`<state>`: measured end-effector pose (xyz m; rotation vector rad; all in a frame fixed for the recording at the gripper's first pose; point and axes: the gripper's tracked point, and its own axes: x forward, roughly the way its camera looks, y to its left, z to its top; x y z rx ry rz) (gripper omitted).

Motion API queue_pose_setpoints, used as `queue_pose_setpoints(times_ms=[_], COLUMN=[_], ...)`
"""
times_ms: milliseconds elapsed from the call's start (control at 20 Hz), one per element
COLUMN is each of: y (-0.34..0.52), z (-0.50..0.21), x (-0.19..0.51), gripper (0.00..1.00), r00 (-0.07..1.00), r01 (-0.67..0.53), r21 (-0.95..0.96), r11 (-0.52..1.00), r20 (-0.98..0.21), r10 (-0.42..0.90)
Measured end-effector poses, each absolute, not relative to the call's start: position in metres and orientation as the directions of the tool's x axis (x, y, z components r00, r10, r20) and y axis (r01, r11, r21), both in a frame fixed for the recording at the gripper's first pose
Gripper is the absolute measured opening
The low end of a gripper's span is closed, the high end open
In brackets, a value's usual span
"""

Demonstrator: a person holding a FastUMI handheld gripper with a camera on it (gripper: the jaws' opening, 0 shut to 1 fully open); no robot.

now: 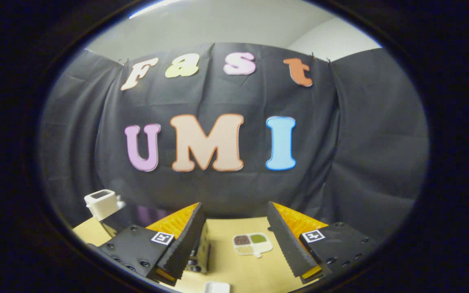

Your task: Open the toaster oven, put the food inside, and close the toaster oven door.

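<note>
Black cloth wall behind a tan counter (pixel 234 268). My gripper (pixel 234 244) stands wide, nothing between the fingers, held high above the counter. Toaster oven (pixel 202 250), I think, sits just past the left finger (pixel 183 244), mostly hidden by it; I can't tell if its door is open or shut. Food (pixel 252 243), a divided piece, lies flat on the counter between the fingers, out in the open. So it isn't in the oven; door work or pickup is up, which one depends on that door. White box (pixel 102 202) at the far left edge, small white item (pixel 217 287) at the near edge. Neither blocks the path.
</note>
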<state>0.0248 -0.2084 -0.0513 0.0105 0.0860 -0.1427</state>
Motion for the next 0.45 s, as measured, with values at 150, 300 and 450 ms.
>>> queue_pose_setpoints(times_ms=[150, 300, 450], y=[-0.244, -0.277, -0.303], z=[-0.013, 0.003, 0.008], x=[0.029, 0.032, 0.035], gripper=[0.98, 0.98, 0.98], r00=[0.986, 0.984, 0.981], r01=[0.165, 0.175, 0.180], r21=[-0.011, -0.017, -0.037], r11=[0.986, 0.984, 0.983], r20=[-0.006, 0.040, 0.077], r10=[-0.165, -0.174, -0.177])
